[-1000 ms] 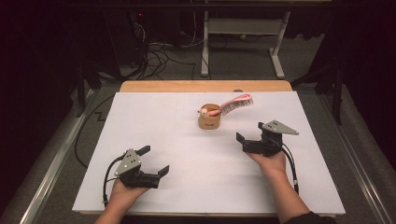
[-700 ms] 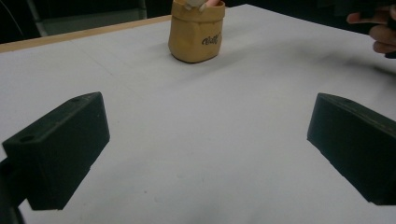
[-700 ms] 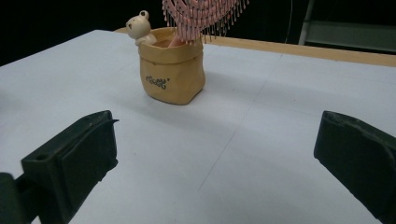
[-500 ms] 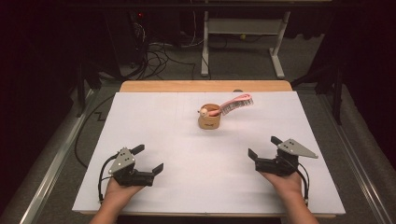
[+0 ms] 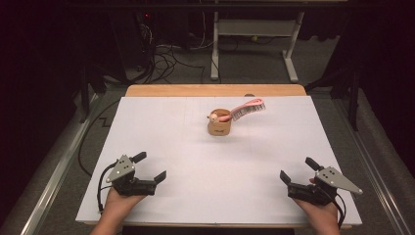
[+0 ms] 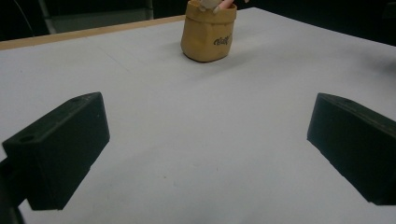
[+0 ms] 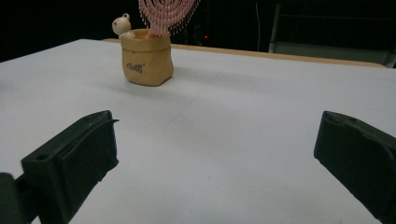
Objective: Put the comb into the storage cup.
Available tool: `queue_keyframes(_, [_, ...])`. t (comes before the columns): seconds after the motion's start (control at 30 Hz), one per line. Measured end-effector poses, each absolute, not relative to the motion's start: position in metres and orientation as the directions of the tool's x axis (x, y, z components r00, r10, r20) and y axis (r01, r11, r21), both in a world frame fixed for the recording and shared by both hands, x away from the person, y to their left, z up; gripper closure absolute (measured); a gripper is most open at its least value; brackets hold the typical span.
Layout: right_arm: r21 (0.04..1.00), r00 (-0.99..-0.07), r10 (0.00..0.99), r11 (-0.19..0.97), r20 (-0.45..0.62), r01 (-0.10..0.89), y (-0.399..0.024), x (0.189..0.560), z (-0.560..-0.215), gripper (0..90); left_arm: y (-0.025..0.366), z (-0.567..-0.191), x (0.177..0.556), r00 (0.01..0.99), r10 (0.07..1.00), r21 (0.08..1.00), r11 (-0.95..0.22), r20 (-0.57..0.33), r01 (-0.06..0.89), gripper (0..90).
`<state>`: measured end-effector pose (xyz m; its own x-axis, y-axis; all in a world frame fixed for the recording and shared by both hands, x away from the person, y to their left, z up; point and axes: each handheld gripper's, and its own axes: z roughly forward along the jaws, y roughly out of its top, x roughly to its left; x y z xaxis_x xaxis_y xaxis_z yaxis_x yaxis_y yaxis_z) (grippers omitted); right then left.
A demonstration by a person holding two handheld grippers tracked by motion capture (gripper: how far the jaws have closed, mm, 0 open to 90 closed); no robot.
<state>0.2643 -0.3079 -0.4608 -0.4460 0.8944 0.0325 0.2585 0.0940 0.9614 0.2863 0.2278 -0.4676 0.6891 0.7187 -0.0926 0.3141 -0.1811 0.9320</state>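
A small tan pouch [image 5: 219, 127] [image 6: 208, 33] [image 7: 146, 58] stands upright on the white table [image 5: 205, 161], a little behind its middle. A pink hairbrush [image 5: 244, 109] [image 7: 168, 15] leans out of the pouch toward the right, and a small cream bear figure [image 5: 213, 117] [image 7: 122, 24] peeks over its left rim. My left gripper [image 5: 149, 167] [image 6: 205, 149] rests low near the front left corner, open and empty. My right gripper [image 5: 299, 170] [image 7: 217, 158] sits near the front right corner, also open and empty. Both are far from the pouch.
A wooden strip [image 5: 215, 90] runs along the table's far edge. Behind it are a grey floor with loose cables [image 5: 166, 58] and the white legs of a stand [image 5: 254, 39]. Metal rails [image 5: 58, 166] flank the table.
Both hands have drawn back toward the front edge. The right gripper moved farthest, from beside the pouch to the front right corner. The pouch and brush have stayed put.
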Motion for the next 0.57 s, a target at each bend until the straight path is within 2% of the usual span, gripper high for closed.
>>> queue_keyframes(0.13, [0.961, -0.460, 0.888, 0.116, 0.012, 0.250, -0.3079, 0.2653, -0.4633, 0.5, 0.2250, -0.4693, 0.2869, 0.695, 0.711, 0.932, -0.171, -0.107, 0.319, 0.0])
queue_keyframes(0.23, [0.964, -0.471, 0.881, 0.089, 0.041, 0.250, -0.3082, 0.2680, -0.4632, 0.5, 0.2218, -0.4708, 0.2873, 0.696, 0.711, 0.930, -0.179, -0.104, 0.321, 0.0])
queue_keyframes(0.57, [0.971, -0.468, 0.883, 0.086, 0.029, 0.223, -0.3098, 0.2649, -0.4601, 0.5, 0.2225, -0.4711, 0.2852, 0.690, 0.716, 0.933, -0.170, -0.105, 0.318, 0.0])
